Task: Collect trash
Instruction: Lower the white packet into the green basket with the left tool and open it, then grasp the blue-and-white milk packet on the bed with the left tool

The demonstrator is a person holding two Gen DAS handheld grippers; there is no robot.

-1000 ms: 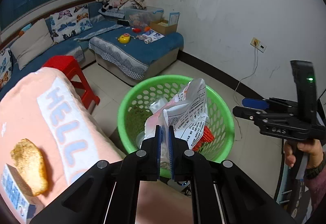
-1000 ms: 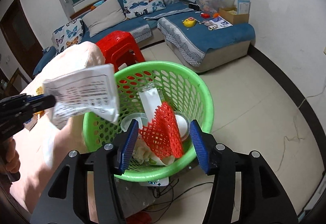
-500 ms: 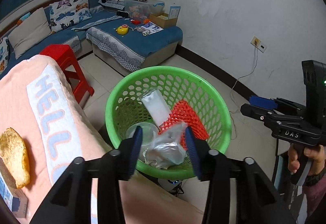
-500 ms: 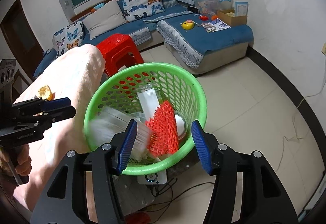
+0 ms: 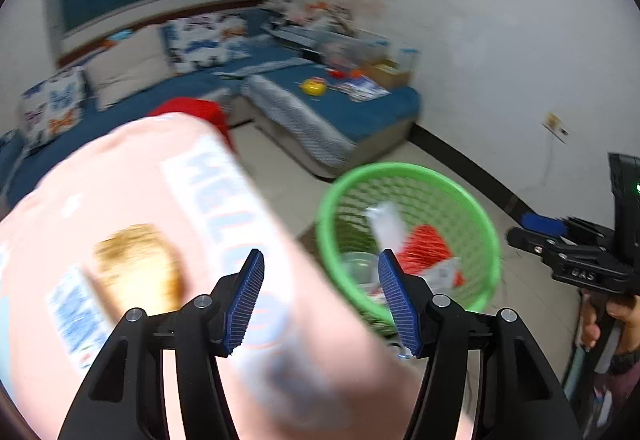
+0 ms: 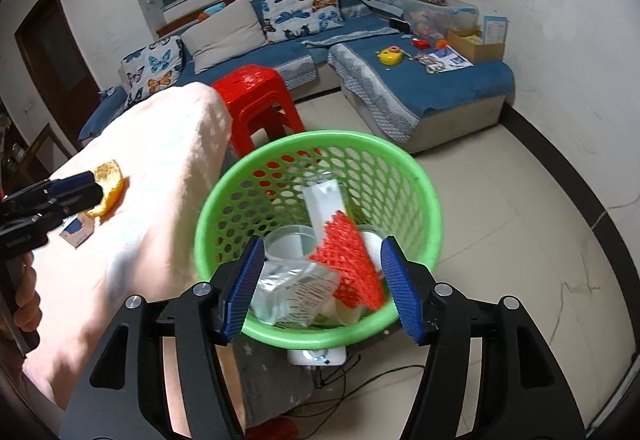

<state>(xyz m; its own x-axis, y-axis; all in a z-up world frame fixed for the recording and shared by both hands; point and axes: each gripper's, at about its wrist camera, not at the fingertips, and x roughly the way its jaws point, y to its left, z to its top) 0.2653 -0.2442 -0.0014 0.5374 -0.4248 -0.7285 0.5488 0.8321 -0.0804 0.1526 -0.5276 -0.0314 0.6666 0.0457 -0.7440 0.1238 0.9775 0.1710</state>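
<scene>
Swinging toward the orange peel (image 6: 107, 187) on the pink cloth (image 6: 152, 207), the left gripper (image 5: 320, 298) is just opening its jaws, nothing between them; the right gripper (image 6: 320, 286) is hovering half-open and empty over the green basket (image 6: 320, 336) of trash. Rushing risks pinching cloth instead of peel.

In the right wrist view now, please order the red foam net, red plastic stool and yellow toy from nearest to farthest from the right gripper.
1. Red foam net: in the green basket, just past the right gripper.
2. Red plastic stool: behind the basket, on the floor.
3. Yellow toy: far back, on the blue sofa.
</scene>
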